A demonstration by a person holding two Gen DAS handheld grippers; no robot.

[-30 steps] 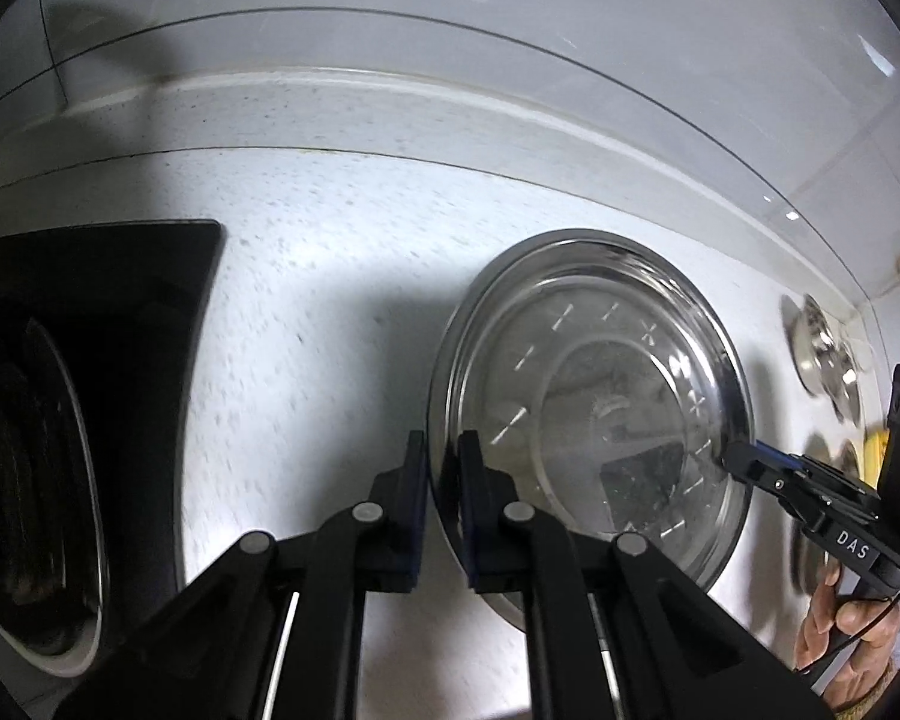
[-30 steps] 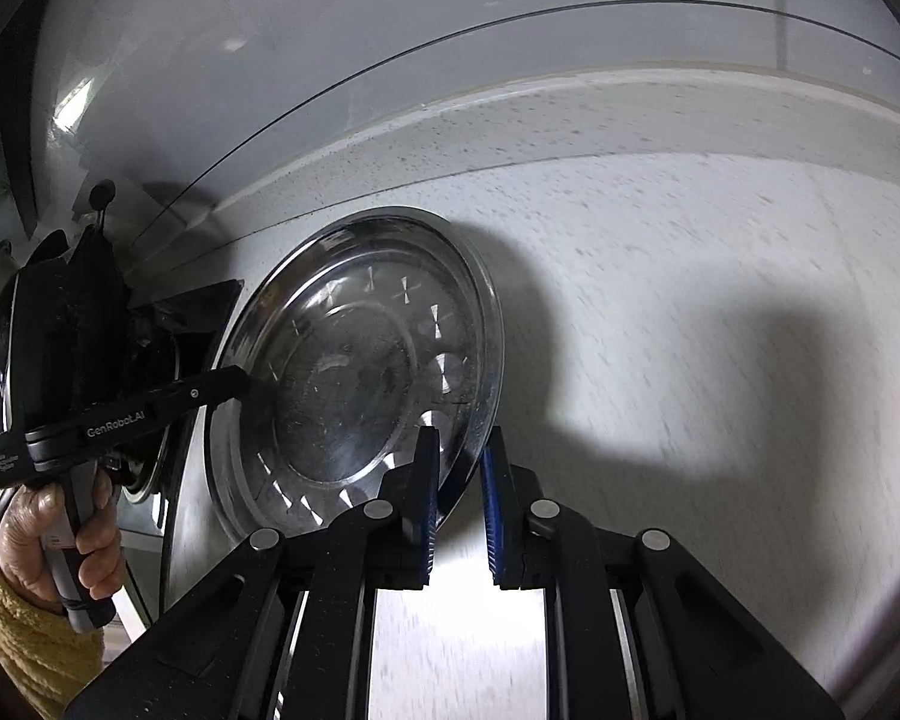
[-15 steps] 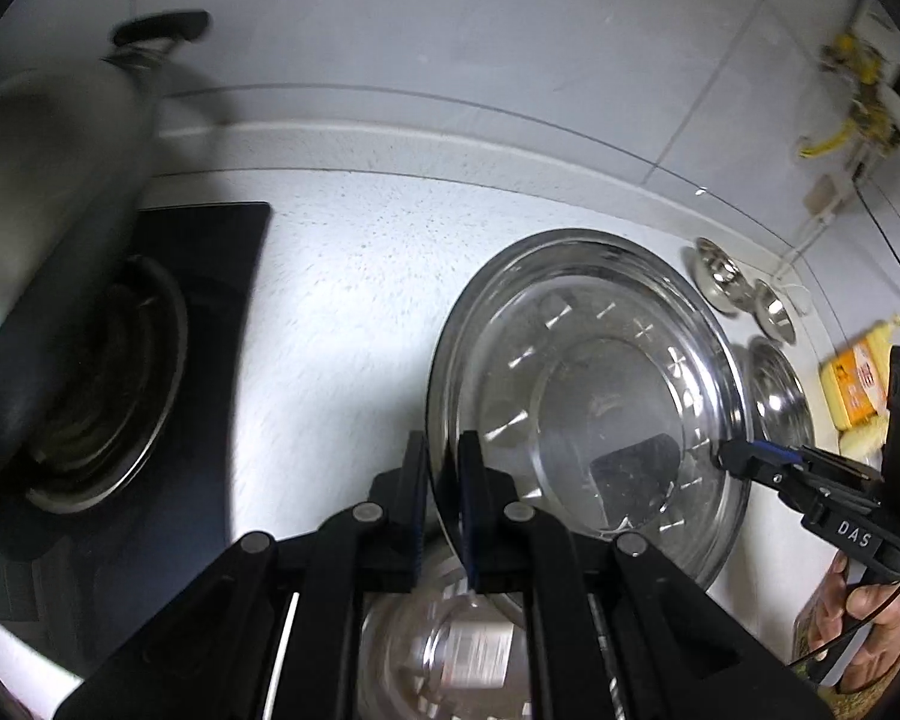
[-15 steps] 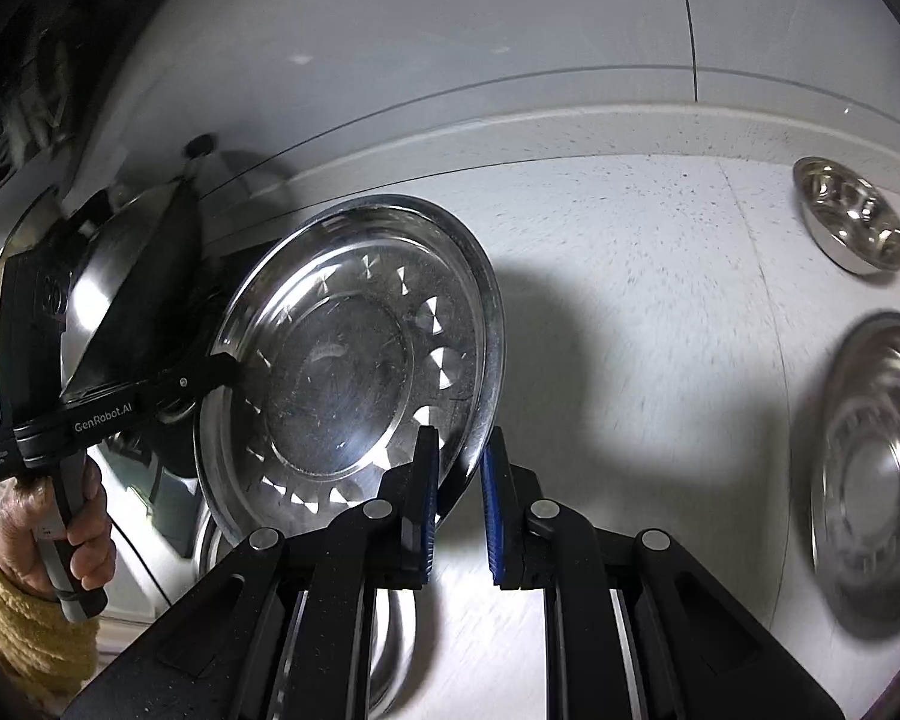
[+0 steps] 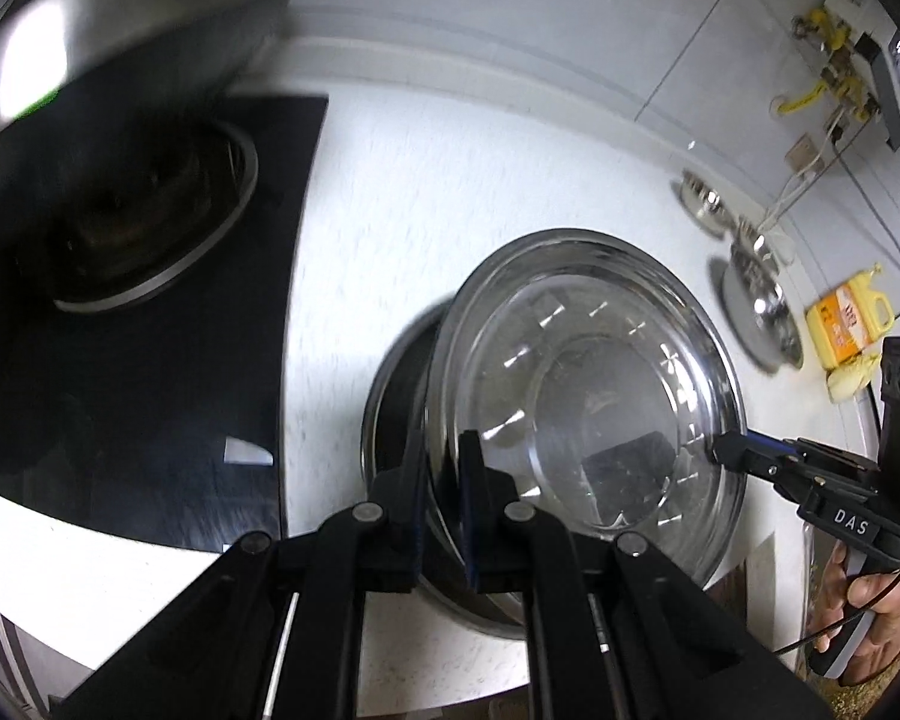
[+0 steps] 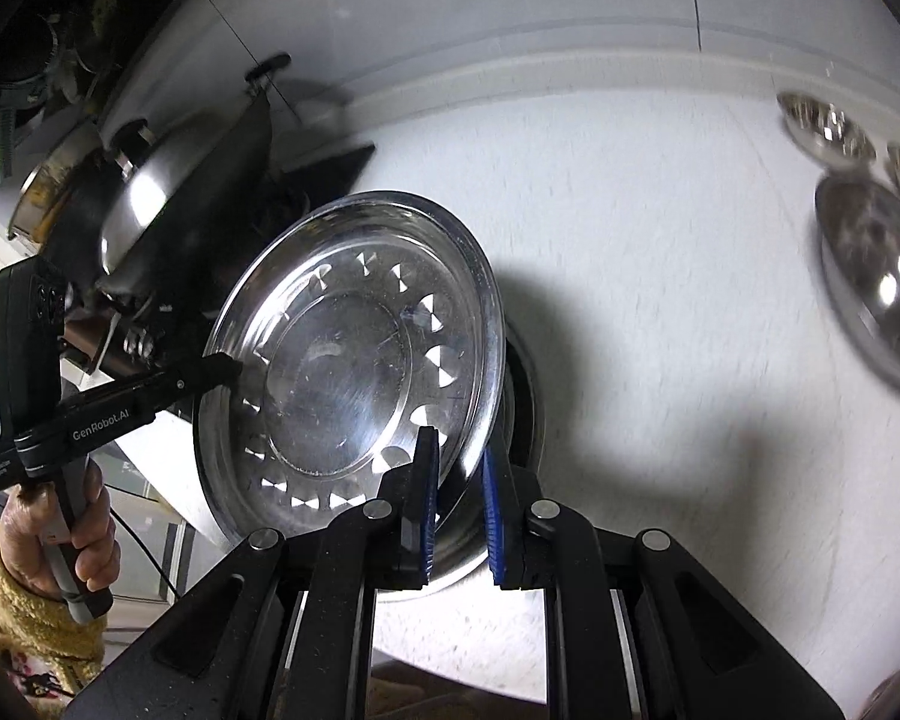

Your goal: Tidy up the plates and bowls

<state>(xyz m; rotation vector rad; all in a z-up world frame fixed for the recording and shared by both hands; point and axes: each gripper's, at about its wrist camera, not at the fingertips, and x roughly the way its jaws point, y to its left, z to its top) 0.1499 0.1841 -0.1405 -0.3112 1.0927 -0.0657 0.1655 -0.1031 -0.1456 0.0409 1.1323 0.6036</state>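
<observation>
Round shiny steel plate clamped at opposite rims by left gripper and right gripper, held tilted above second steel dish.

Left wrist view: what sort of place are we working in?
Most likely a home kitchen: a gas stove set into a white counter, a pan on the stove, and steel dishes beside the wall.

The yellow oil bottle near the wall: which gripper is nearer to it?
Right. The right gripper holds the steel plate on the side facing the yellow bottle; the left gripper holds the opposite rim.
</observation>
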